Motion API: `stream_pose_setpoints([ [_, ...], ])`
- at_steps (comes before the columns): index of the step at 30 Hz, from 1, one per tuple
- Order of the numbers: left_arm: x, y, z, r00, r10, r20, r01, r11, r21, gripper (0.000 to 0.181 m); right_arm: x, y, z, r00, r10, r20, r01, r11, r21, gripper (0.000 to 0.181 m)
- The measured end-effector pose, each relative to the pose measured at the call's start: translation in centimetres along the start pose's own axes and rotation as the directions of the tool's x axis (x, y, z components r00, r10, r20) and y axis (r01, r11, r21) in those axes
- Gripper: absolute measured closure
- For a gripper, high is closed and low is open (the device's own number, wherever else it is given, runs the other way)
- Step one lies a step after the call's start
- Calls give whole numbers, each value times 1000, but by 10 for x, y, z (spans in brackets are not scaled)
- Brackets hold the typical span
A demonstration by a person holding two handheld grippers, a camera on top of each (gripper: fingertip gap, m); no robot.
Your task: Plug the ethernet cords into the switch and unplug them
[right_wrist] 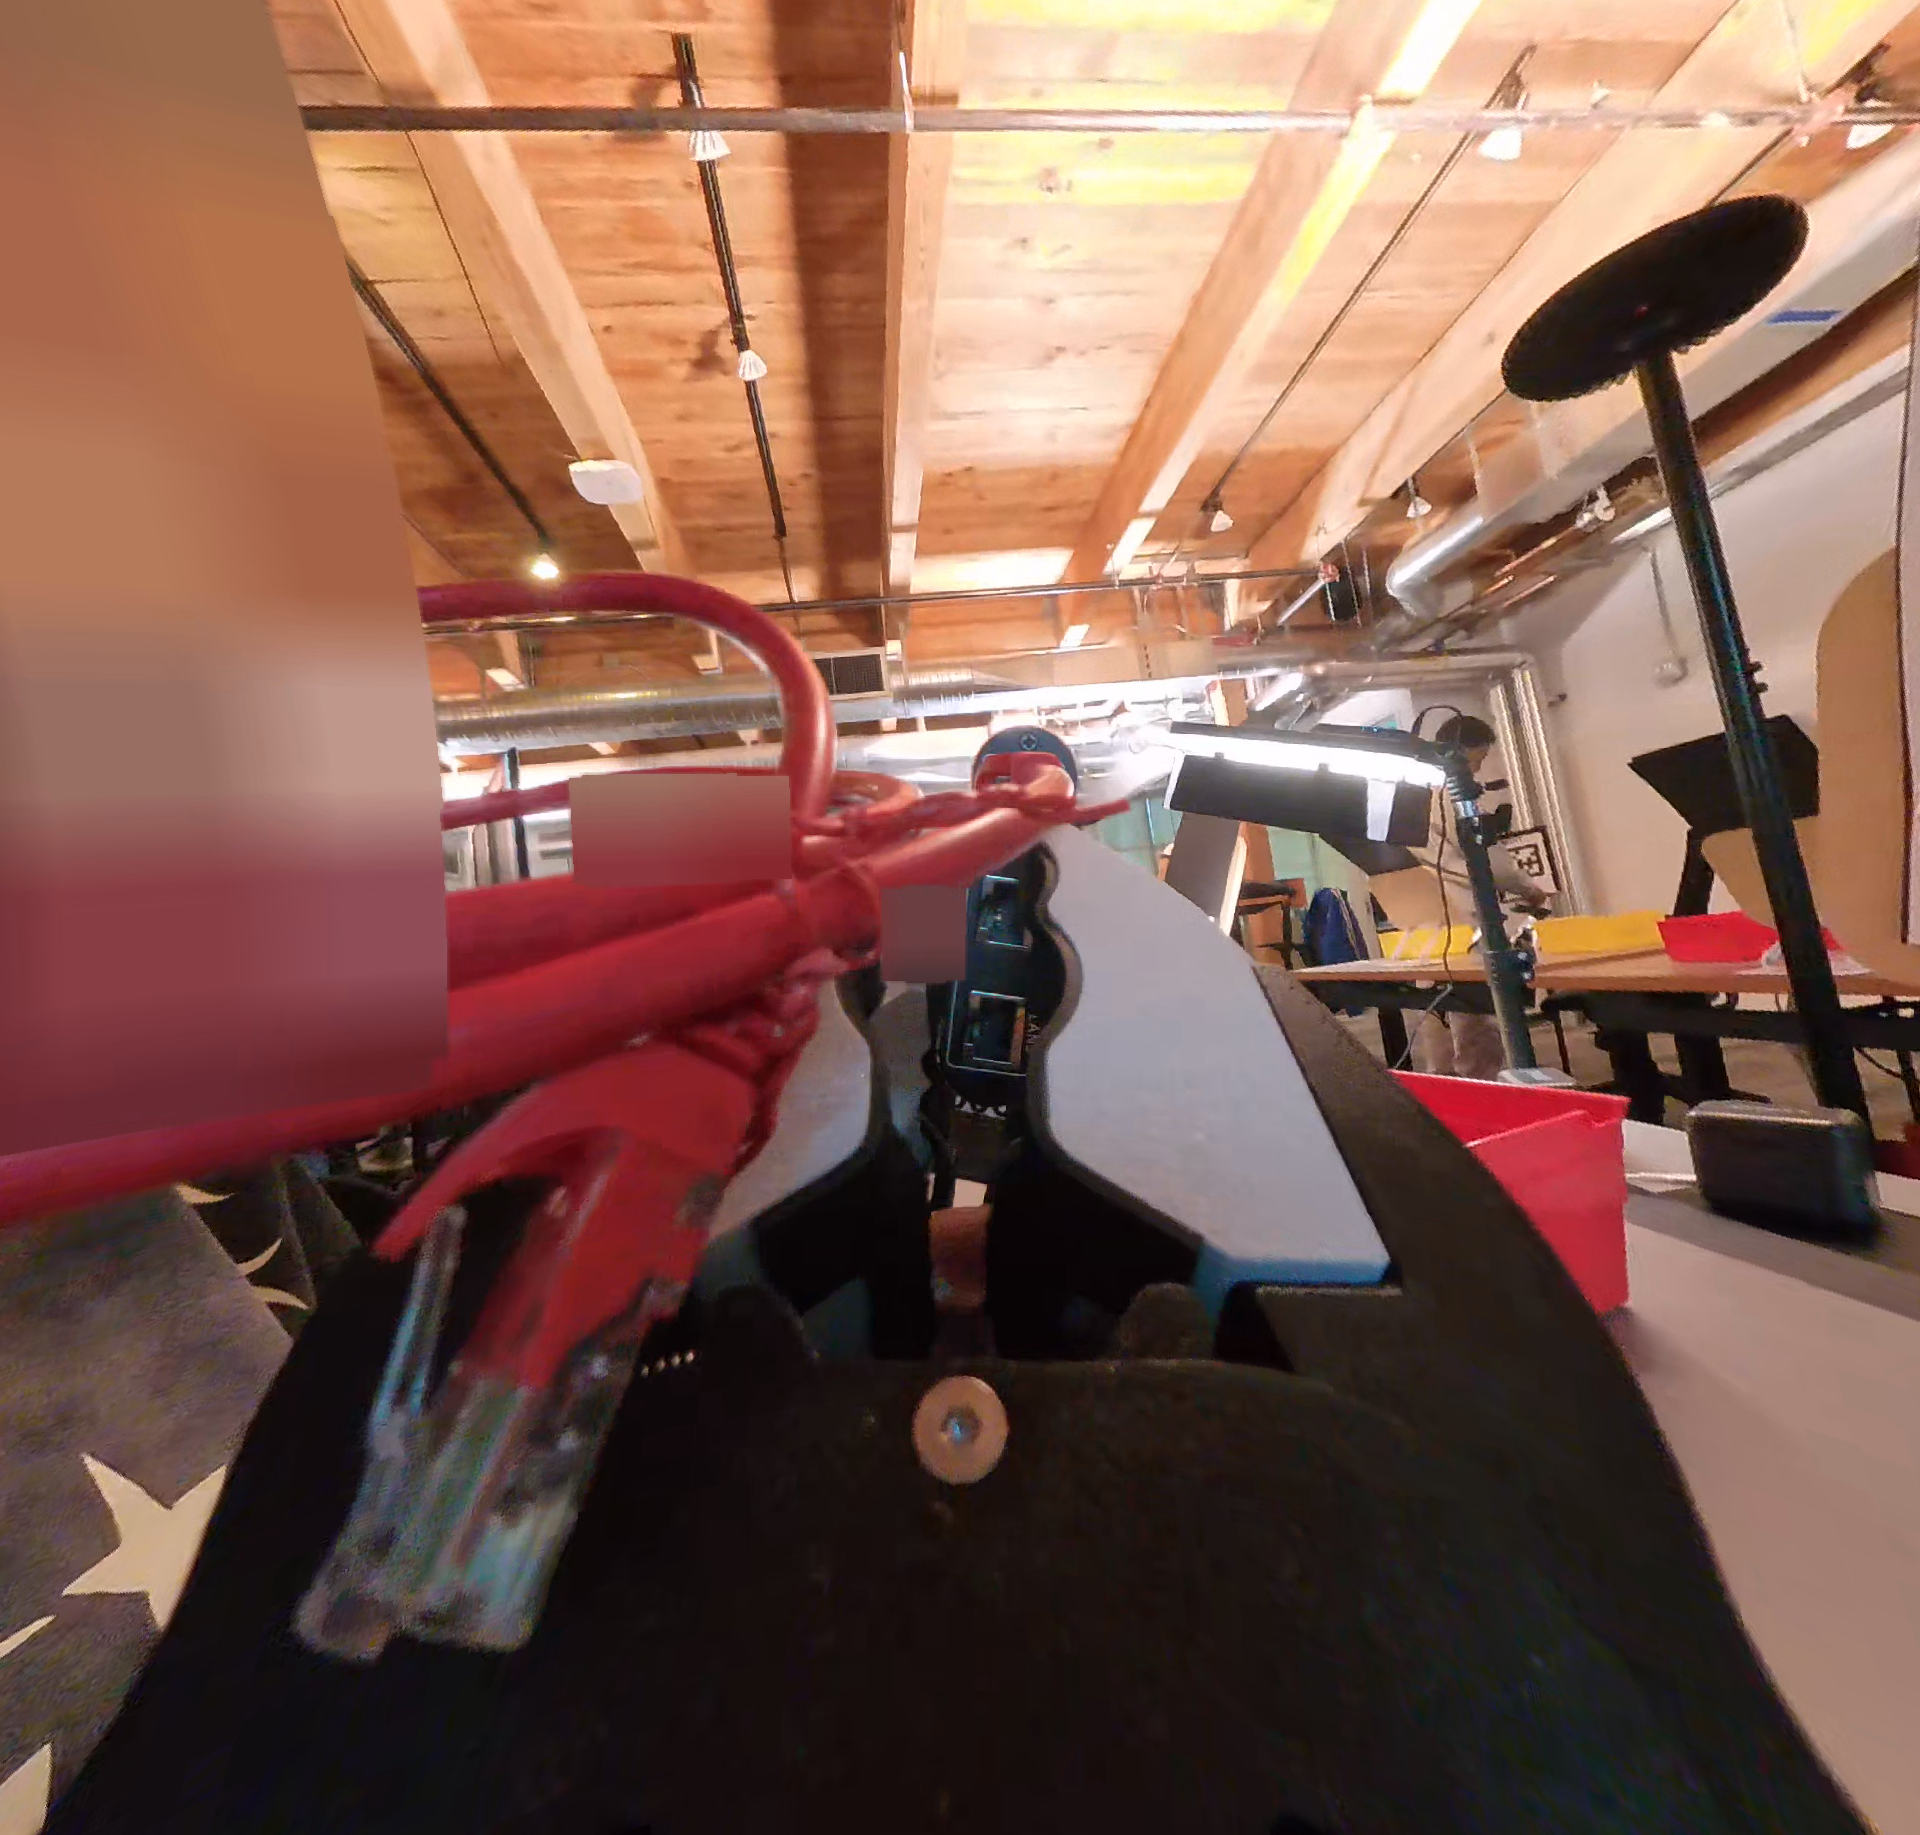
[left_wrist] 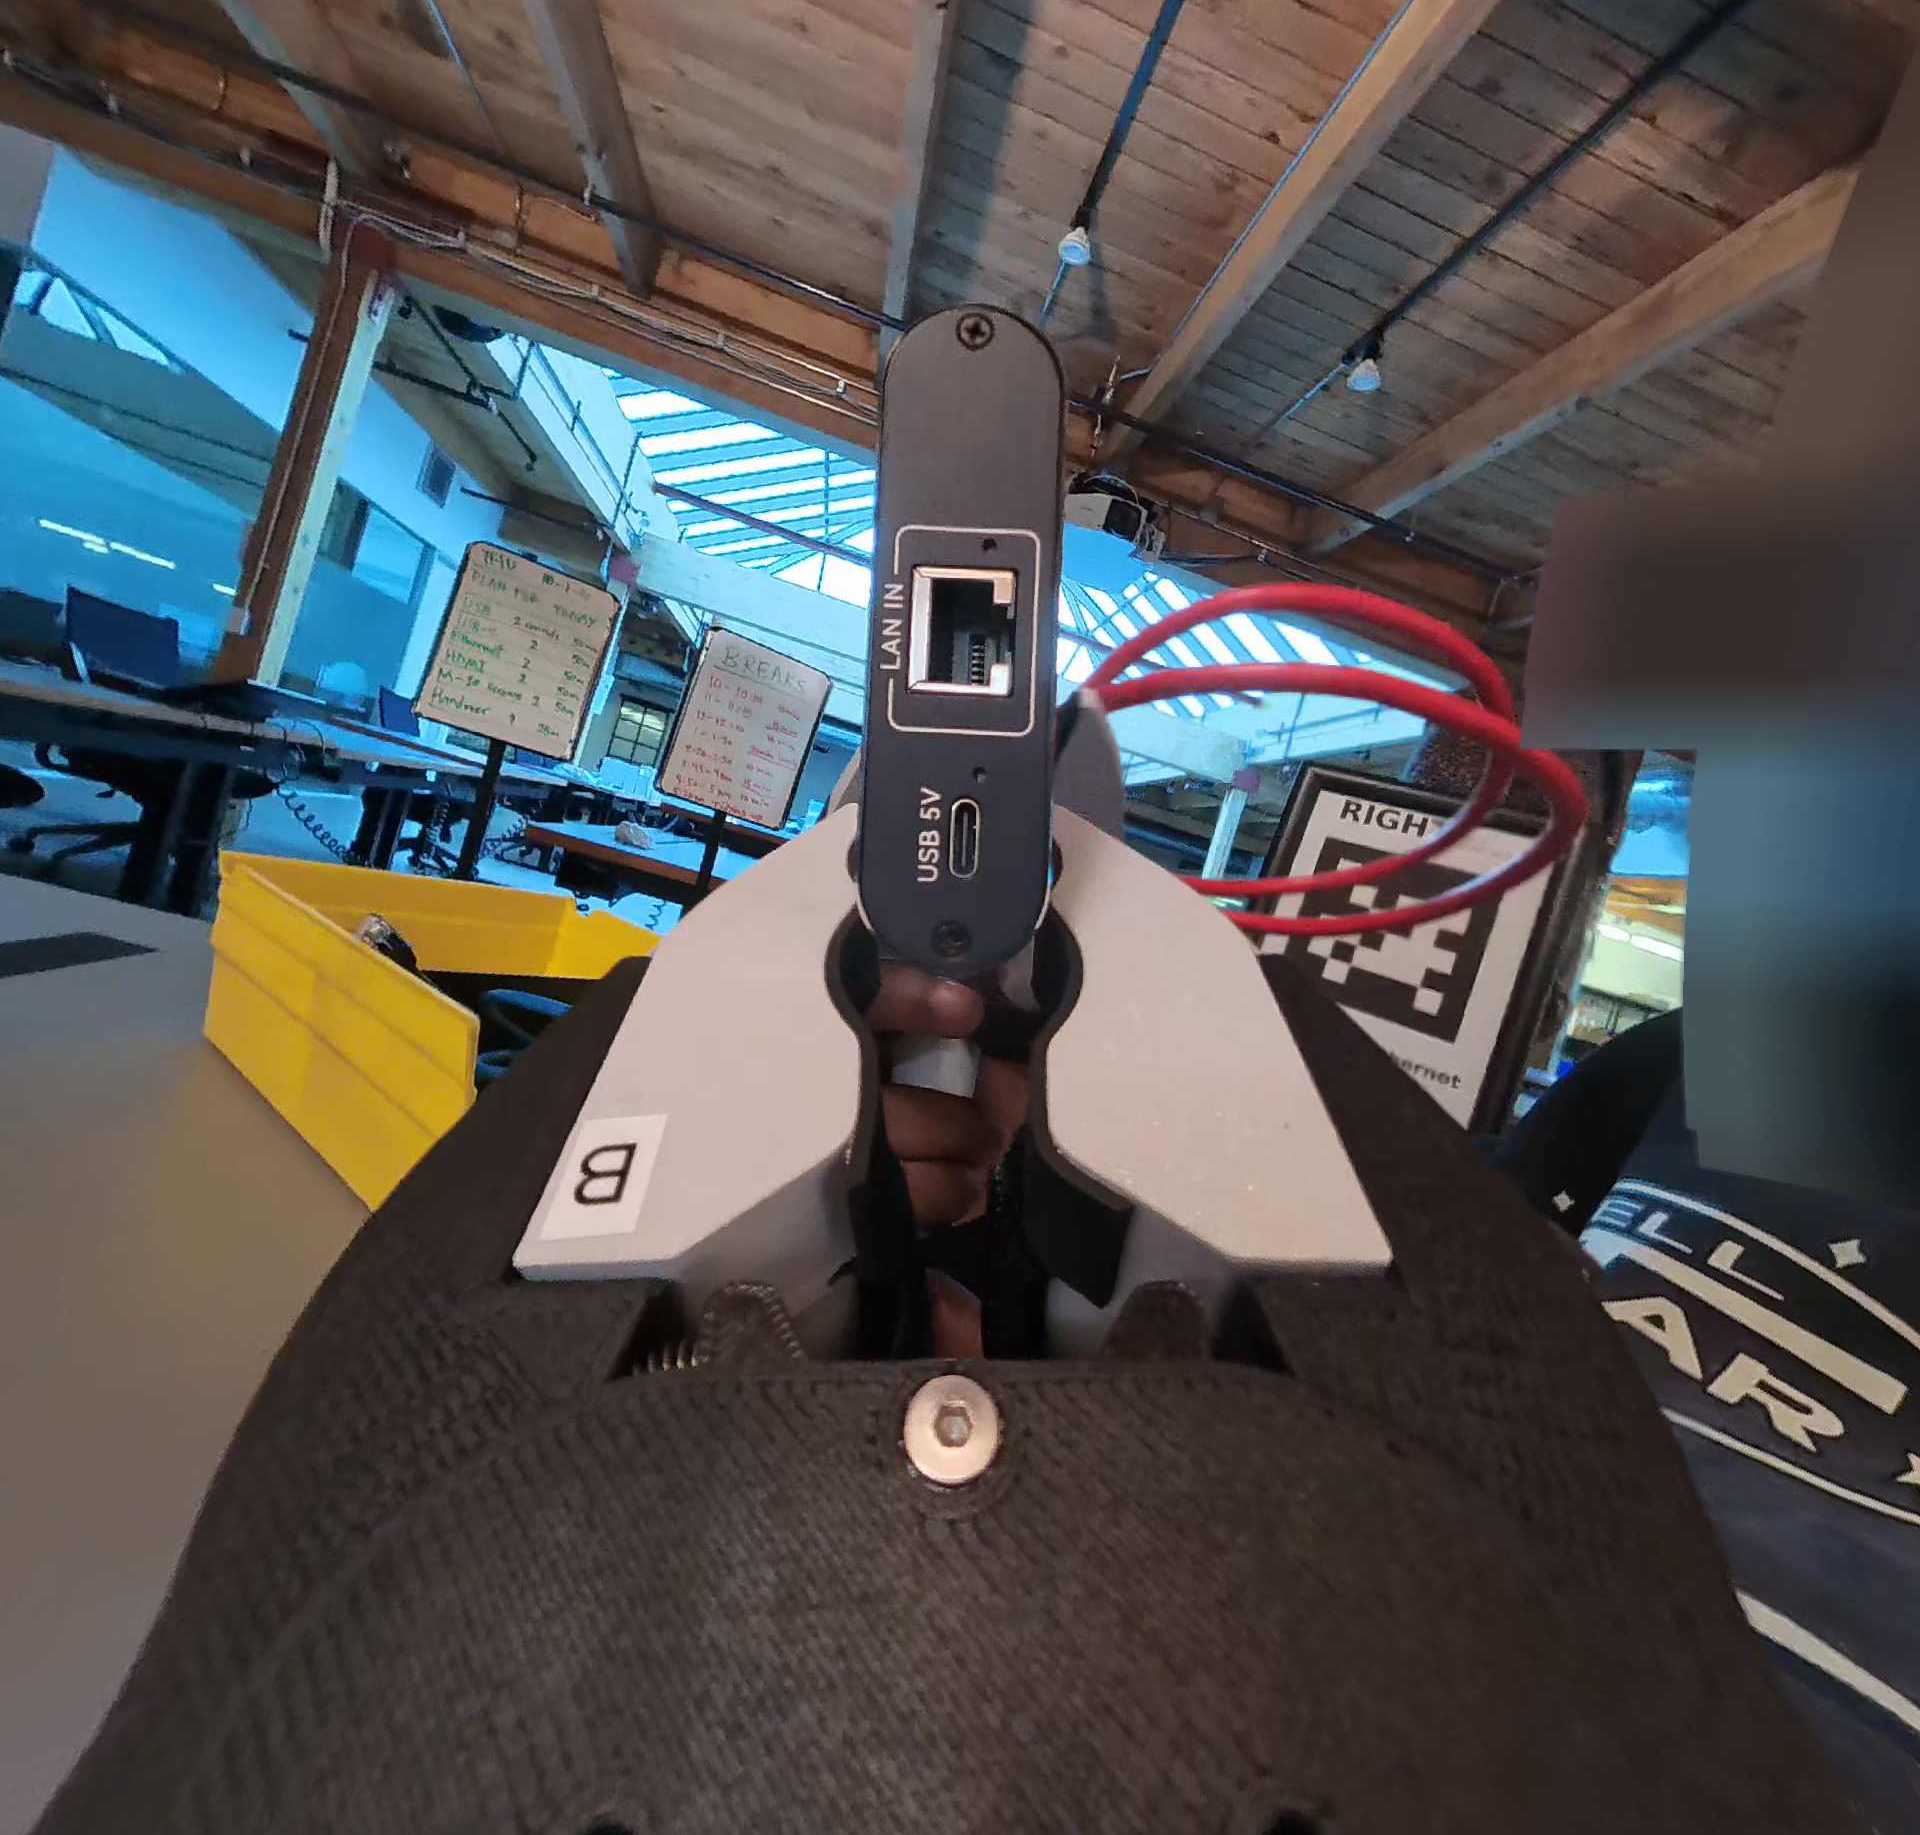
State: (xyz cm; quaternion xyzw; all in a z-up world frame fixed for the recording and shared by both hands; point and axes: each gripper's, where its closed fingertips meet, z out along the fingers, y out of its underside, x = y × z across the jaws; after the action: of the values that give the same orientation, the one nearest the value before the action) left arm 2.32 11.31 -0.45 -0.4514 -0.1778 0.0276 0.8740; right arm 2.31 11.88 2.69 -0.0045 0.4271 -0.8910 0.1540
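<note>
I'm clamping my left gripper [left_wrist: 961, 912] on the switch [left_wrist: 961, 632], standing upright at frame centre. My right gripper [right_wrist: 951, 964] is gaping slightly; red ethernet cords [right_wrist: 623, 964] are draping across its left finger.

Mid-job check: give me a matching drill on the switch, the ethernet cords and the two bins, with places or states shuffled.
1 switch
2 ethernet cords
3 yellow bin
4 red bin

A tied in a bundle
B low right, right wrist view
C clamped upright in left tool
D low left, left wrist view

Pairs: 1-C, 2-A, 3-D, 4-B.
</note>
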Motion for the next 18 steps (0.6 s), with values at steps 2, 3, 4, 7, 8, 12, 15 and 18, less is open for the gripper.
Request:
stream_pose_setpoints([
  [2,-1,0,0,1000,-7,1,7,1000,-1,156,3,0,0,1000,17,-15,-17,1000,4,159],
  [3,-1,1,0,1000,1,2,-1,1000,-3,156,7,-1,0,998,42,-36,-41,999,19,157],
  [4,0,2,1,1000,12,1,-12,1000,-12,156,9,-1,0,996,72,-47,-70,997,26,154],
  [7,3,6,2,999,36,-7,-36,999,-31,156,10,-3,-1,993,119,-27,-118,992,48,159],
  [8,2,8,3,999,40,-2,-40,998,-42,156,9,-5,-2,994,106,-25,-104,993,61,161],
  [12,1,13,4,999,54,5,-53,996,-75,156,5,-5,-1,997,70,-14,-69,997,38,167],
  [15,4,18,6,996,86,1,-85,991,-102,155,2,-4,-1,999,44,2,-44,999,20,171],
  [18,8,16,5,993,118,-19,-120,987,-105,155,-3,-5,0,999,19,27,-18,999,-34,172],
])
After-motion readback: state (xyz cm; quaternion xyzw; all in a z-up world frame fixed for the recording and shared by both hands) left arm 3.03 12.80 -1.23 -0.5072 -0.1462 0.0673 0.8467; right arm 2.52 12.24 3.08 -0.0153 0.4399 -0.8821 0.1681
